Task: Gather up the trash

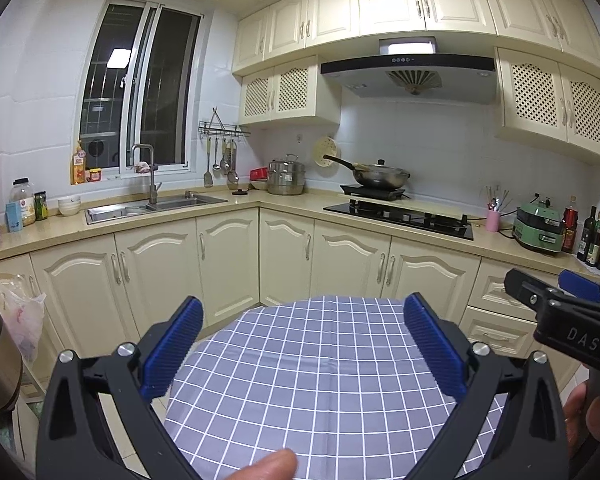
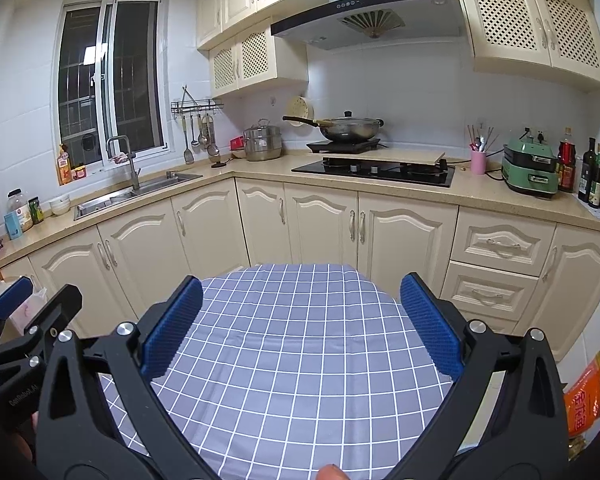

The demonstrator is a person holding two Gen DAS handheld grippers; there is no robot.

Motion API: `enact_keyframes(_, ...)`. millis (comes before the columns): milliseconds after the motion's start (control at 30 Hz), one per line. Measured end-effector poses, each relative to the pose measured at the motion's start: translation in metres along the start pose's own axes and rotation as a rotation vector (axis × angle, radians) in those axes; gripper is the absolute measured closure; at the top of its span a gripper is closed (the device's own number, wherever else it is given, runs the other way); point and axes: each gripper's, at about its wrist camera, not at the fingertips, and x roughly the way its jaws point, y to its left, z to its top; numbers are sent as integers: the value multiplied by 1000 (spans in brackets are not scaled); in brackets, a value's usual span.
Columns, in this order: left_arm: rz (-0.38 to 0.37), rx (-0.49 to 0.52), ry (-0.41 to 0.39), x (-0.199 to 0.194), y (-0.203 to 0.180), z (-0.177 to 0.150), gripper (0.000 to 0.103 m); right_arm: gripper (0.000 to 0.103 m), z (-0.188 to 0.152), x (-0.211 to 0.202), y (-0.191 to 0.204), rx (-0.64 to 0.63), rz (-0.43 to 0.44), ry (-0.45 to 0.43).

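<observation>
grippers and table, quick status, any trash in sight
Left gripper open, empty. Right gripper open, empty. Both above checked tablecloth; no trash visible on it. Nothing blocking.

White letters "DAS" stand on the black body of the right gripper (image 1: pixel 556 300), off to the right of the left claw. "ConRobot.AI" is printed on the left gripper (image 2: pixel 40 300), left of the right claw. The orange packet (image 2: pixel 586 394), low right, carries Chinese characters too blurred to read.
</observation>
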Motion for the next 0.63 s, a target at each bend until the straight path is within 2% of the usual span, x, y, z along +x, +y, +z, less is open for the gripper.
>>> enact_keyframes(133, 24, 11, -28, -2, 0, 2, 5, 6, 0, 0, 0, -1, 4, 1)
enact_keyframes(300, 9, 9, -43, -4, 1, 2, 5, 6, 0, 3, 1, -2, 6, 9)
enact_keyframes(633, 21, 25, -40, 0, -4, 4, 5, 6, 1, 5, 3, -2, 14, 14)
